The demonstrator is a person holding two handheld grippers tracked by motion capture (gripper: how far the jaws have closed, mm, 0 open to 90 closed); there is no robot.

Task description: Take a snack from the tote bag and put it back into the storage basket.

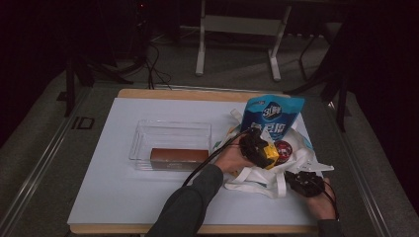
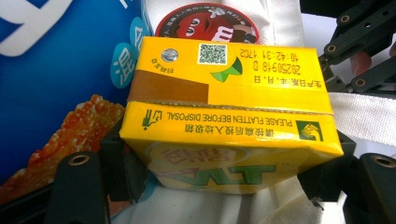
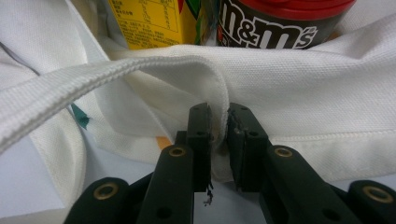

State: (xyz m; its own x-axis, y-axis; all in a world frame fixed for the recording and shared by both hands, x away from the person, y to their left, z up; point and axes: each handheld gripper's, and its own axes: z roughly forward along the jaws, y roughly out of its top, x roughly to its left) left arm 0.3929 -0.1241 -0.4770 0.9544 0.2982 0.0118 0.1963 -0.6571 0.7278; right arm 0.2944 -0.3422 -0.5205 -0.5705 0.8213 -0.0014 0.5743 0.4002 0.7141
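A yellow drink carton (image 2: pixel 224 93) sits between the jaws of my left gripper (image 2: pixel 229 158), whose pads press on its two sides. From above, that gripper (image 1: pixel 257 146) holds the carton (image 1: pixel 270 154) at the mouth of a white tote bag (image 1: pixel 257 177). A blue snack pouch (image 1: pixel 273 116) and a round M&M's tub (image 1: pixel 283 148) stand in the bag. My right gripper (image 3: pixel 219 126) is shut on the bag's hem (image 3: pixel 303 93), near the strap. It sits at the bag's near right corner (image 1: pixel 301 180).
A clear plastic tray (image 1: pixel 170 127) lies left of the bag, with a brown box (image 1: pixel 178 158) against its near wall. White sheet (image 1: pixel 118 192) covers the table. Table legs and cables stand on the floor beyond the far edge.
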